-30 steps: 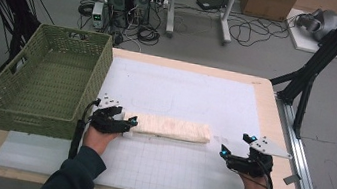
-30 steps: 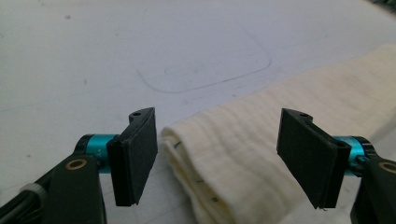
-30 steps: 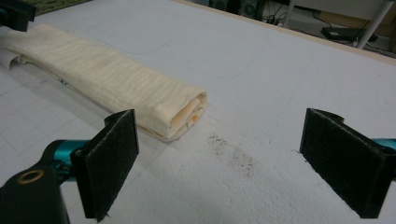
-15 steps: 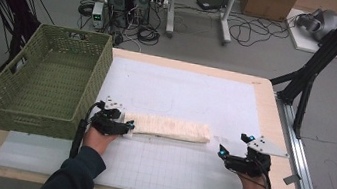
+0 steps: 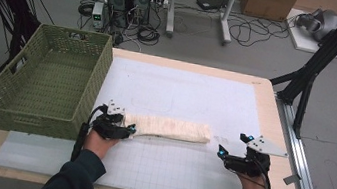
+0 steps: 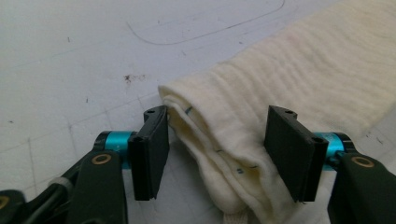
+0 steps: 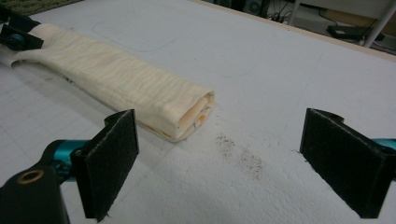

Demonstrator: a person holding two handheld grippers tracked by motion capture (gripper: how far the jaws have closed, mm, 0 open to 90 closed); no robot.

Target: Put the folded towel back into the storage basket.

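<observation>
Folded cloth (image 5: pixel 171 128) beside basket (image 5: pixel 44 101); left gripper (image 6: pixel 217 149) closing around it, right gripper (image 7: pixel 233 163) wide.

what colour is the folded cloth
Cream, with faint orange inside the folds; clearest in the right gripper view.

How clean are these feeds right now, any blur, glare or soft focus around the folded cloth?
High view: even room light, no glare, slightly soft. Left gripper view: folded cloth between the left tongs reads sharp, though its far end washes out pale. Right gripper view: right tongs pads a little soft up close, cloth end crisp, faint shadow beneath it.
</observation>
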